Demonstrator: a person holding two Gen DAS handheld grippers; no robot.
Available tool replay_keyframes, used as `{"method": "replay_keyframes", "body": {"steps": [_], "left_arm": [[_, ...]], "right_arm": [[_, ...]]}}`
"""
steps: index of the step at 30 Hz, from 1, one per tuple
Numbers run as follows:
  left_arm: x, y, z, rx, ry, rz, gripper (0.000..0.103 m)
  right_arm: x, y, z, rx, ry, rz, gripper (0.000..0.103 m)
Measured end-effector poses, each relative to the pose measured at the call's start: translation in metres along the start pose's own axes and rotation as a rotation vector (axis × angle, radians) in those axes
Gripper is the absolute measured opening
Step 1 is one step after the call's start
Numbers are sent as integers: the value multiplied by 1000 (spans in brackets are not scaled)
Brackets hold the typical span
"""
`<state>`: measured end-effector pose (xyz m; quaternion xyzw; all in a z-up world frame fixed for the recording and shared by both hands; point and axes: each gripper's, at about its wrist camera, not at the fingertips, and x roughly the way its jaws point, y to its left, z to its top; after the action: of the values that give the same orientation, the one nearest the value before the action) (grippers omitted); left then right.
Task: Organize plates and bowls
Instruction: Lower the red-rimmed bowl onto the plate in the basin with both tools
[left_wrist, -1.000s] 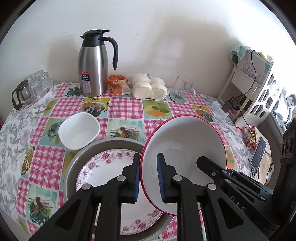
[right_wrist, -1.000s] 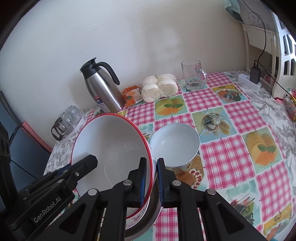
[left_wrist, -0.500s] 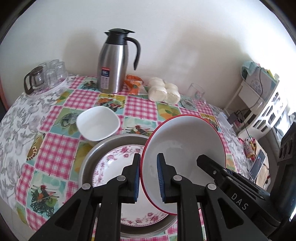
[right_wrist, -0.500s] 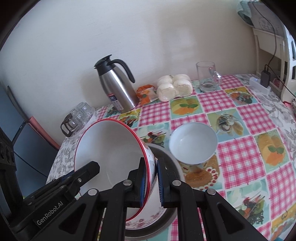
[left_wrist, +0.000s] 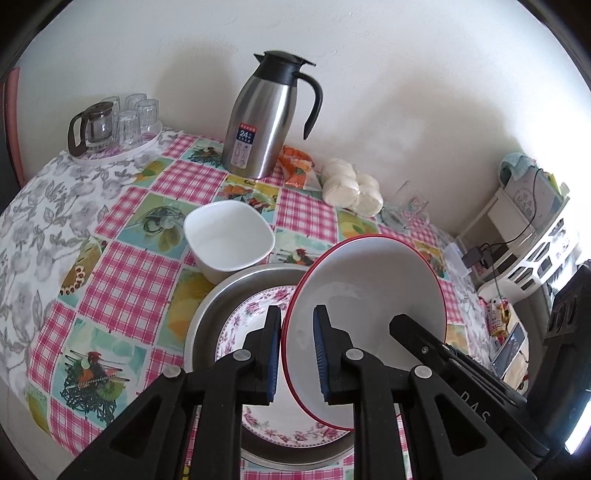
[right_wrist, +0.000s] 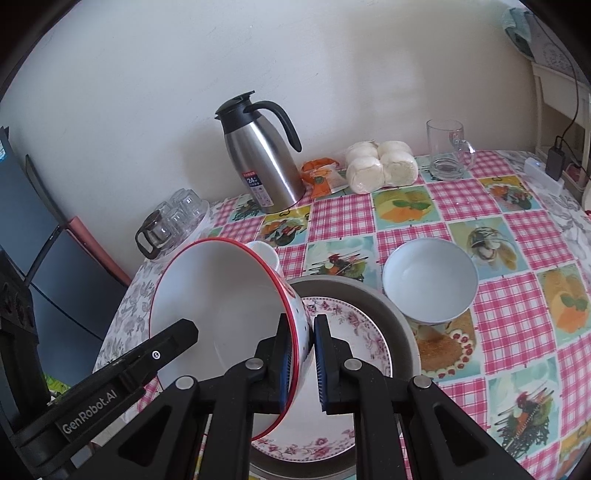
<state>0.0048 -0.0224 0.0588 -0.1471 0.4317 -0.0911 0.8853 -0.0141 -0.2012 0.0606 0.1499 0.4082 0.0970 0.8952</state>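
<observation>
Both my grippers clamp opposite rims of a red-rimmed white bowl (left_wrist: 369, 295): my left gripper (left_wrist: 295, 350) on one edge, my right gripper (right_wrist: 301, 363) on the other. I hold it tilted above a floral plate (right_wrist: 351, 332) resting inside a metal pan (left_wrist: 221, 299) on the checked tablecloth (left_wrist: 129, 277).

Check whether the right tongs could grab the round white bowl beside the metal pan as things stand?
Probably not yet. The right tongs are shut on the red-rimmed bowl, as are the left tongs. The round white bowl itself sits uncovered beside the metal pan.
</observation>
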Motion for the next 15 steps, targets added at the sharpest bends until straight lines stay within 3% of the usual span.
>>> {"method": "replay_keyframes", "body": {"steps": [8, 15], "left_arm": [[42, 12, -11, -27, 133, 44, 18], [50, 12, -15, -18, 158, 56, 18]], "right_arm": [[38, -13, -13, 19, 107, -39, 13], [52, -22, -20, 45, 149, -47, 13]]}}
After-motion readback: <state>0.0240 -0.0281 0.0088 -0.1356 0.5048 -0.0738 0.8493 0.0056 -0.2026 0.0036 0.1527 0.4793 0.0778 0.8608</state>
